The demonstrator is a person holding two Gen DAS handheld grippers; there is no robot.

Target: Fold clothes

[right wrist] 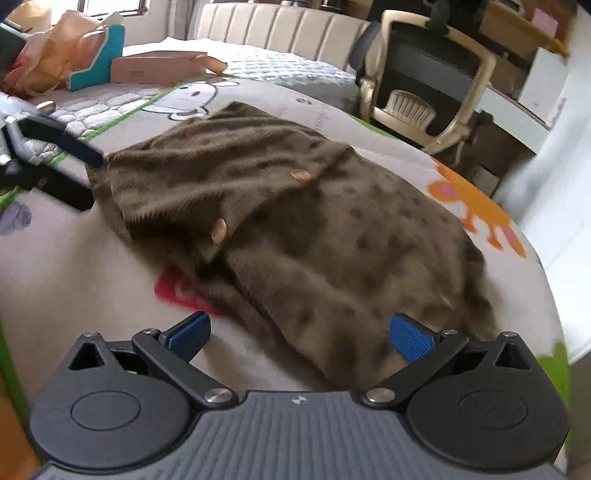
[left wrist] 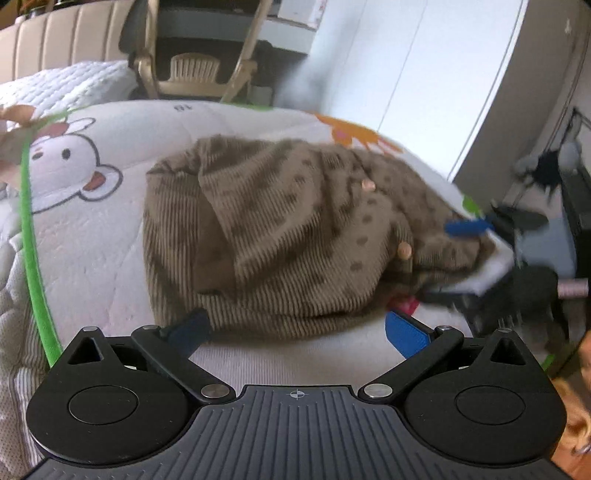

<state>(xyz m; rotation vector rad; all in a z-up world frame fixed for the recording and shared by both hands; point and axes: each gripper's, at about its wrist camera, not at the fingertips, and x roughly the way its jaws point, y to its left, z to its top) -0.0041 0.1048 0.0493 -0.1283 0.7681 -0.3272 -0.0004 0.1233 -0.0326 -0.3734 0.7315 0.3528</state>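
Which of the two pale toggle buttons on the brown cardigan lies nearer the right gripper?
The lower toggle, beside the red print; the other toggle sits farther up the cardigan.

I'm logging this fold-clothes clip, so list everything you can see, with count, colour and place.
Garment: one, brown with dark spots and pale toggle buttons, bunched mid-bed.
Quilt: one, pale with cartoon prints and green trim, under the garment.
Chair: one, cream frame, beyond the bed.
Headboard: one, beige, padded, far end.
Cardboard box: one, tan, far side of bed.
Left gripper: black with blue pads, open, at the garment's edge.
Right gripper: same, open, over the garment.
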